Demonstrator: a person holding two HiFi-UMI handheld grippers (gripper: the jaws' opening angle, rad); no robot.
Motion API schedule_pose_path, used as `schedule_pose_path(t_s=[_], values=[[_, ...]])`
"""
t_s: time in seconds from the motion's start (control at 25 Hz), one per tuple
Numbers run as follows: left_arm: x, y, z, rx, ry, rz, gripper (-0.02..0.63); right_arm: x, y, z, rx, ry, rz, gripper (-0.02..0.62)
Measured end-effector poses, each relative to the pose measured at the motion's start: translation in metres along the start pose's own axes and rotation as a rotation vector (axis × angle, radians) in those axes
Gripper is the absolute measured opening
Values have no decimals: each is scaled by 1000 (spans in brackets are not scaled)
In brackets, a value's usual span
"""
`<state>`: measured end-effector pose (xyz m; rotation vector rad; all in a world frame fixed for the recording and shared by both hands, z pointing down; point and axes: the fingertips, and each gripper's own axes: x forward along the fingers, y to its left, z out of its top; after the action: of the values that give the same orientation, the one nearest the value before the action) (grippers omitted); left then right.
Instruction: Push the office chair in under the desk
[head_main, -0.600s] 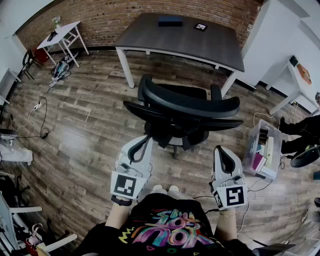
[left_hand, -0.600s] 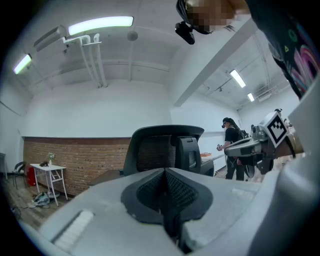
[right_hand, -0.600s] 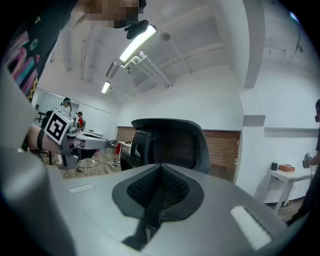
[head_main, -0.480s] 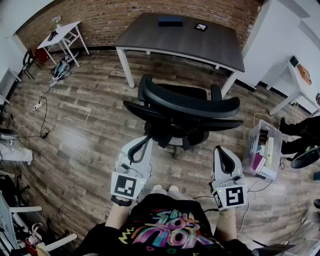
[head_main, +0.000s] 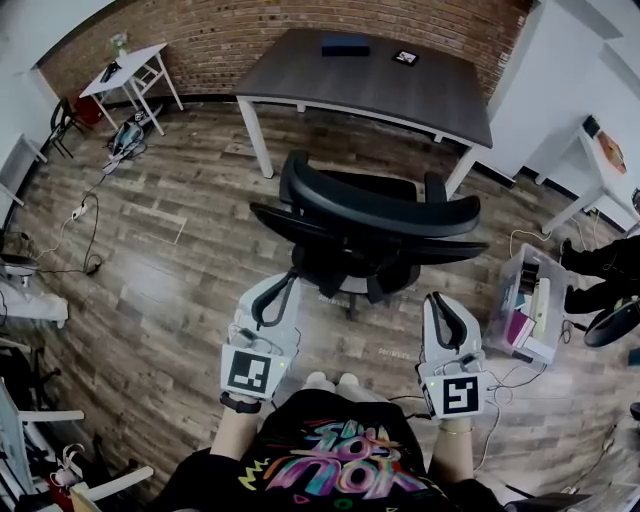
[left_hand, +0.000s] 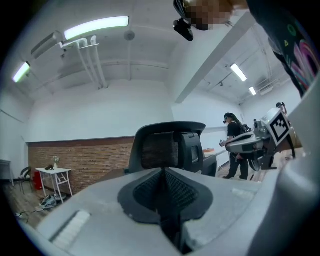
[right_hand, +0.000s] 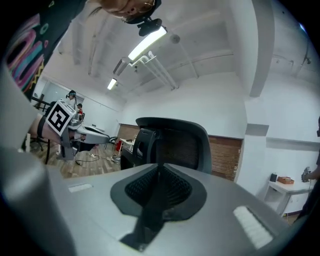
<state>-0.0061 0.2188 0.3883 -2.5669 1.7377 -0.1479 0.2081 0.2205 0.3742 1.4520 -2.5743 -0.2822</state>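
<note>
While office chair (head_main: 375, 215) stands out from desk (head_main: 360, 85) — left gripper (head_main: 284, 284), right gripper (head_main: 441, 300) behind it (jaws together, empty).

Brick wall (head_main: 230, 45), wood floor (head_main: 170, 290), strip lights (left_hand: 97, 27)

Black office chair (head_main: 380, 215); dark grey desk (head_main: 370, 80) on white legs; brown plank floor (head_main: 190, 280); red brick wall (head_main: 250, 40).

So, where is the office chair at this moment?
In the head view, the office chair stands in the middle, on the wooden floor between the person and the dark desk, its seat not yet under it.
</note>
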Motion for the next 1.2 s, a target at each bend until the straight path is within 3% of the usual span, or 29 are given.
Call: schedule_pose_path(t_s=[0.16,0.48,0.68,0.76,1.2], values=[[3,7,-5,26,32,8,18,4,3,-10,-19,48,33,96],[20,16,-5,148,65,-8,107,12,-14,-19,-46,69,39,164],[37,24,-5,270,103,-46,150,23,-36,-28,-93,143,44,228],[45,28,-8,356,134,-75,187,30,-44,-32,-127,181,44,247],[80,48,-49,606,301,-162,281,66,-72,-67,-446,370,100,295]])
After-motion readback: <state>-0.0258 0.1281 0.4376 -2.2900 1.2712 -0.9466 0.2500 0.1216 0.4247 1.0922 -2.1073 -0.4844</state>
